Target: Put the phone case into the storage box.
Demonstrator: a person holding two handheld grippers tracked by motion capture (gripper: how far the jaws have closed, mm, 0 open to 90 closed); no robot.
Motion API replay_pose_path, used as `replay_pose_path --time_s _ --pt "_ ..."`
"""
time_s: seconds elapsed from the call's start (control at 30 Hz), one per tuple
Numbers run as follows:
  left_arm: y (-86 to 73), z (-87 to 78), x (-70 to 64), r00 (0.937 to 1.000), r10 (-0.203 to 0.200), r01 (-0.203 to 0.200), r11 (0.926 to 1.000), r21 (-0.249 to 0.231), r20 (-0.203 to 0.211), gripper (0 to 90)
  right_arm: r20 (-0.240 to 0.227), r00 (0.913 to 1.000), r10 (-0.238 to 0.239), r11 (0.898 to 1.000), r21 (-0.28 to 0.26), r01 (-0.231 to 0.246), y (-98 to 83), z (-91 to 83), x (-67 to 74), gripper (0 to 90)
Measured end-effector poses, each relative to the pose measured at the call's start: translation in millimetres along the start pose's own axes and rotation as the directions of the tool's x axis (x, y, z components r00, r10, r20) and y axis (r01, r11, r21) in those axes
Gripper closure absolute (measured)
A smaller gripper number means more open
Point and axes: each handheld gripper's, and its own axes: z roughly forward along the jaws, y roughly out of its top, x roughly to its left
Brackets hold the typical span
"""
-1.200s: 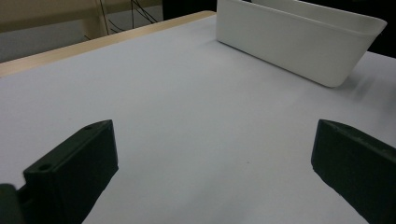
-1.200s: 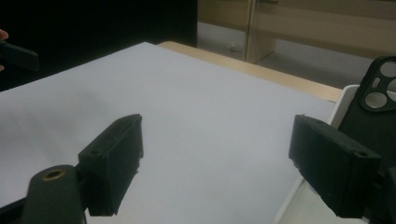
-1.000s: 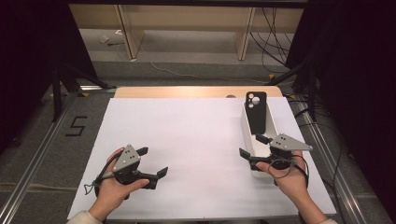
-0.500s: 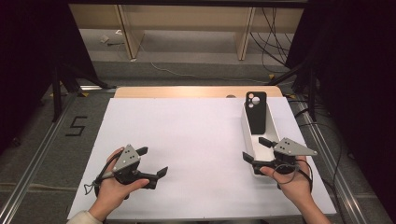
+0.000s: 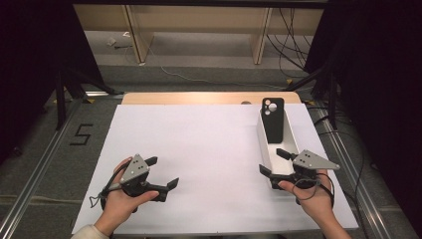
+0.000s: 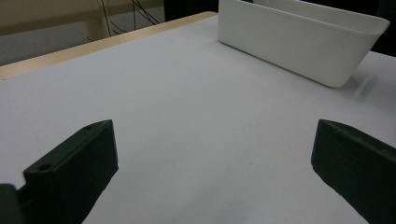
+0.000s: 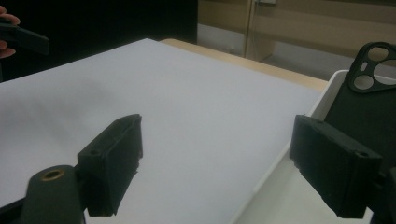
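The right gripper's (image 5: 272,162) fingers (image 7: 335,165) have just been opening and now straddle the near left wall of the white bin (image 5: 265,152), gripping nothing. A black phone case (image 5: 272,119) leans inside the bin's far end, untouched. The left gripper (image 5: 161,172) rests wide apart, well left of the bin, on the tabletop (image 5: 209,149).

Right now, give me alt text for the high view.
Two hands hold open claws over a white table; the right claw straddles the near left wall of a white bin holding a black phone case, the left claw rests apart.
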Motion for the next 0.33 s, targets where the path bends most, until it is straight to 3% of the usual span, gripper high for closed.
replay_pose_path --time_s 0.33 --pt "0.5 0.3 0.6 1.0000 0.000 0.000 1.0000 -0.002 -0.003 0.0 0.002 1.0000 0.006 1.000 -0.001 -0.006 -0.8 -0.1 -0.6 18.3"
